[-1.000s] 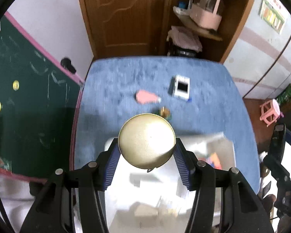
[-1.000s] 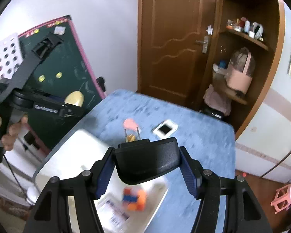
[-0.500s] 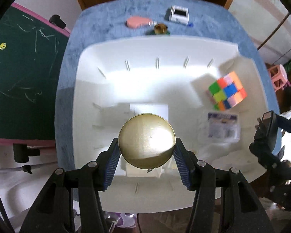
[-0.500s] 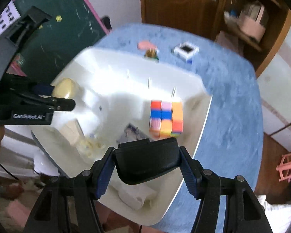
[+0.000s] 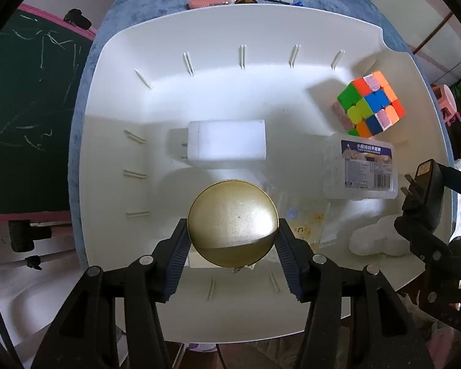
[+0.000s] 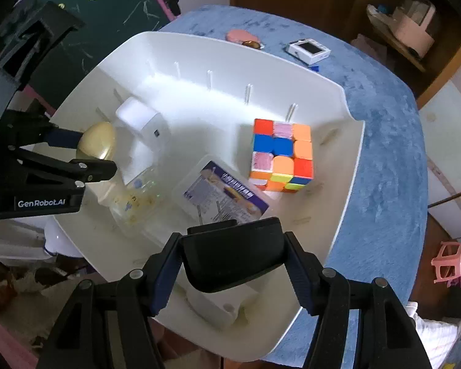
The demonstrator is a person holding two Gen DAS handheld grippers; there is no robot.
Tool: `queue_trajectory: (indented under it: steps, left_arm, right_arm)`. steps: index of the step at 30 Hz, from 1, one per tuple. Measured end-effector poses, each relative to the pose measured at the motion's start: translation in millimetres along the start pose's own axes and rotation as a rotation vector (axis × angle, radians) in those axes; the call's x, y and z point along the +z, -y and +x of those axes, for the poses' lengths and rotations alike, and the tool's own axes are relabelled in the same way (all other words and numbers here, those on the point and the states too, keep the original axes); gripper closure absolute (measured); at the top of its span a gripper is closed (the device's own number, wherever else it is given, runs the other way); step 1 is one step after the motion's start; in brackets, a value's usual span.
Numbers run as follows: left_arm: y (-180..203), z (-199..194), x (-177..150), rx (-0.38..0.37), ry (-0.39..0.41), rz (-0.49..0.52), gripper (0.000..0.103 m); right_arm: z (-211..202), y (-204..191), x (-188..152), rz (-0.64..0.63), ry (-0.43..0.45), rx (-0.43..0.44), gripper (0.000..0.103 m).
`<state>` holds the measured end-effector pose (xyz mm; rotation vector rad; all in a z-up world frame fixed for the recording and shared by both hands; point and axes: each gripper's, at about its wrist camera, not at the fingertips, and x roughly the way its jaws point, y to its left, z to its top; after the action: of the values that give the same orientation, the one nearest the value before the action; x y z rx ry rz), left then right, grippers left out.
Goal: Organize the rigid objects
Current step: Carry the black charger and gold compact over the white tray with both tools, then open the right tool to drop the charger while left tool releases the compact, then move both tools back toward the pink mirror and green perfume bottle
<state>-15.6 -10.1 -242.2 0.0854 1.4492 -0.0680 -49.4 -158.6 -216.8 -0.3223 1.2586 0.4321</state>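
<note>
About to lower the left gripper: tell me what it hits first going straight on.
Likely the clear packet lying on the bin floor beneath the gold egg held by the left gripper; depth is unclear, so the white block could be close.

We see both fisheye views sharp at centre, with straight lines bowing and black vignette at the corners. Daylight floods the white plastic bin (image 5: 393, 46), washing out its far wall toward twelve o'clock. The matte gold egg-shaped ball (image 5: 233, 224) carries a soft highlight at two o'clock and shade at six. The multicoloured puzzle cube (image 6: 282, 153) throws a soft shadow.
</note>
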Motion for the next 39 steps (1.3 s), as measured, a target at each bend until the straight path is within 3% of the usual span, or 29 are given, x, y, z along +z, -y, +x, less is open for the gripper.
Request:
queue_trajectory:
  steps: [2, 4, 5, 27, 39]
  left_arm:
    - [-2, 1, -2, -0.021, -0.018, -0.01, 0.041]
    - [-7, 0, -3, -0.036, -0.014, -0.024, 0.028]
    - [-8, -2, -4, -0.041, -0.004, -0.029, 0.027]
    - [-24, -46, -13, -0.051, 0.123, -0.061, 0.027]
    - [-66, -104, 11, -0.081, 0.278, -0.136, 0.027]
  right_arm:
    - [-1, -3, -1, -0.006, -0.003, 0.002, 0.037]
    - [-5, -5, -1, -0.007, 0.013, 0.007, 0.031]
    - [-7, -6, -1, -0.008, 0.024, 0.008, 0.028]
    - [-32, -17, 3, 0.002, 0.111, 0.003, 0.026]
    - [-59, 4, 13, 0.053, 0.172, -0.011, 0.026]
